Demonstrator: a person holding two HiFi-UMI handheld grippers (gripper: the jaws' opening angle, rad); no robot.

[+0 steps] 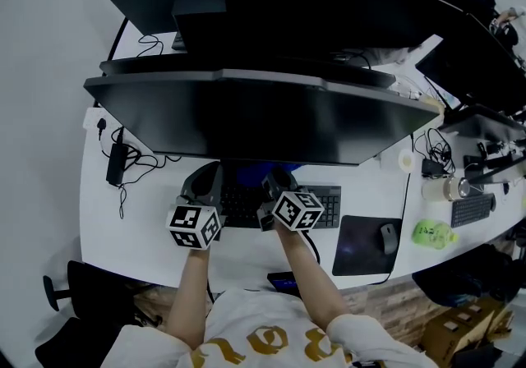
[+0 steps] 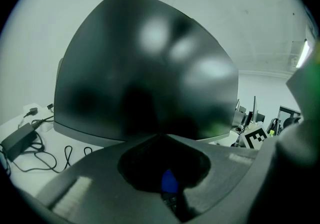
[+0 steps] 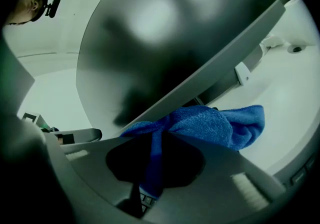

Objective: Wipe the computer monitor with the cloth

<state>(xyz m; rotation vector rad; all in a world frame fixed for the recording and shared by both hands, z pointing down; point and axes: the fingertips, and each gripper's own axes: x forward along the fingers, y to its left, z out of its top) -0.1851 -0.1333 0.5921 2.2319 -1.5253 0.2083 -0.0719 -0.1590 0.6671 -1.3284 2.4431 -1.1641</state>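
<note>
The large dark computer monitor [image 1: 263, 120] stands in the middle of the white desk [image 1: 148, 235], and its screen fills the left gripper view [image 2: 145, 78] and the right gripper view [image 3: 160, 43]. My right gripper [image 3: 159, 135] is shut on a blue cloth [image 3: 215, 125], which bunches out past the jaw tips just below the monitor's lower edge. In the head view this gripper [image 1: 279, 187] sits under the screen's front, over the keyboard [image 1: 329, 206]. My left gripper [image 1: 204, 186] is beside it to the left, its jaws [image 2: 160, 137] shut with their tips together. A blue patch [image 2: 169, 182] shows through the opening behind them.
A power adapter [image 1: 115, 163] with loose cables lies on the desk at the left. A mouse [image 1: 388, 236] on a dark mouse pad [image 1: 362, 251], a tape roll [image 1: 405, 159] and a green bottle [image 1: 433, 233] are at the right. Another monitor [image 1: 312, 21] stands behind.
</note>
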